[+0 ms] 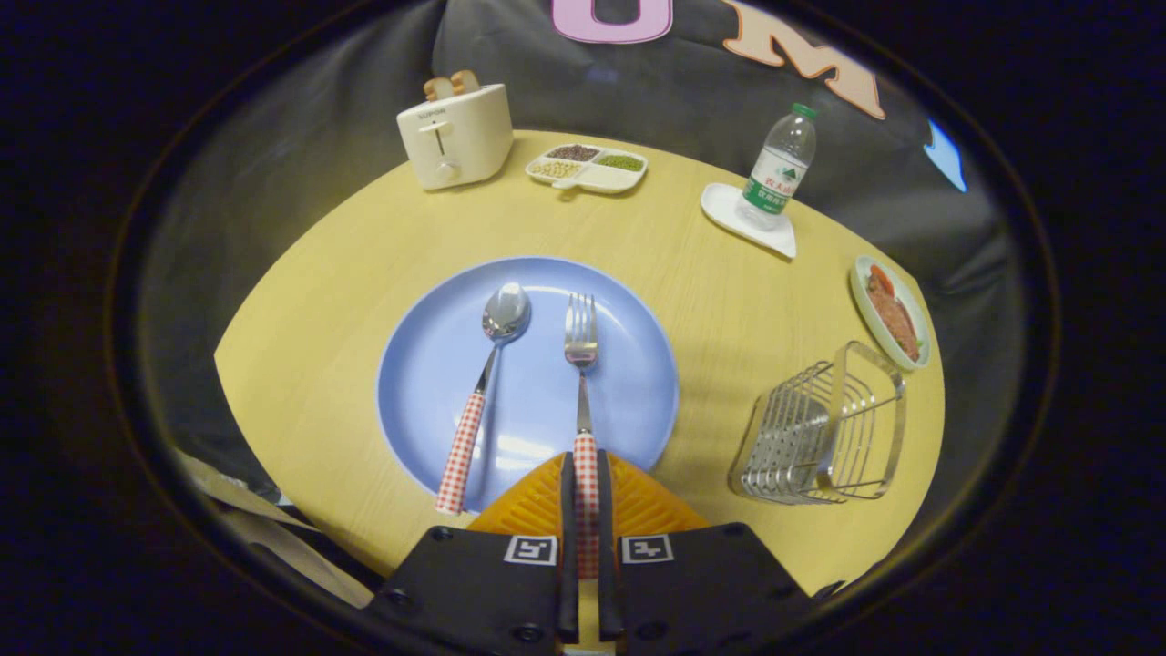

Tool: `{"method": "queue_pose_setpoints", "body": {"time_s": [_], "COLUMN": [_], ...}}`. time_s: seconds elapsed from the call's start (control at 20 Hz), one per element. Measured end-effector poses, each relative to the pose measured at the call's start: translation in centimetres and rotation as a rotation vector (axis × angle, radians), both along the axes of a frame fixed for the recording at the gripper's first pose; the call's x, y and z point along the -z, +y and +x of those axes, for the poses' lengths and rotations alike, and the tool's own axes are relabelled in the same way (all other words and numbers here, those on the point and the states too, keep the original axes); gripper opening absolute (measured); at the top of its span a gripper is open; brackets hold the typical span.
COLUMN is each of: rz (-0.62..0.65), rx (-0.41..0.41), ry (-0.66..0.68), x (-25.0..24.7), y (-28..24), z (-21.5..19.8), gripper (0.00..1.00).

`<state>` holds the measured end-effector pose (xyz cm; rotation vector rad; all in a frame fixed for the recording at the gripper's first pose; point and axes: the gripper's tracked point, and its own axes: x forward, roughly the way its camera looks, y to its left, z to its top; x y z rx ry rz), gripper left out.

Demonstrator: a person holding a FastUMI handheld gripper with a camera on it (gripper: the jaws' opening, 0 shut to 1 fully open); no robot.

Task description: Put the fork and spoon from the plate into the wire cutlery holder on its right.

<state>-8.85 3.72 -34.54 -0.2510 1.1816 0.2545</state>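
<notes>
A blue plate [629,383] lies on the round wooden table just ahead of my fingers. On it lie a spoon [483,383] and a fork [581,364], both with red-and-white checked handles, bowl and tines pointing away from me. My gripper [585,469] is shut on the fork's handle, which runs between the two fingers; the fork still rests on the plate. The spoon lies to the left of the fork, its handle end over the plate's near rim. The wire cutlery holder [824,428] stands to the right of the plate and holds nothing.
A white toaster [455,135] with bread stands at the far left. Beside it is a divided dish of beans [588,167]. A water bottle [777,169] stands on a white coaster far right. A small dish of food [891,310] sits behind the holder.
</notes>
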Motion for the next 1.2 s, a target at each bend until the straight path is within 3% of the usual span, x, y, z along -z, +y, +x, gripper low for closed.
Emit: {"method": "queue_pose_setpoints", "body": {"time_s": [0.25,0.5,1.2], "rz": [0.000,0.025,-0.098], "rx": [-0.044,-0.030,-0.069], "ry": [-0.018,0.002,0.151], "x": [-3.7,-6.9,-11.4], "y": [-1.0,-2.8,-13.5], "z": [1.0,1.5,1.2], "gripper": [0.12,0.12,0.12]}}
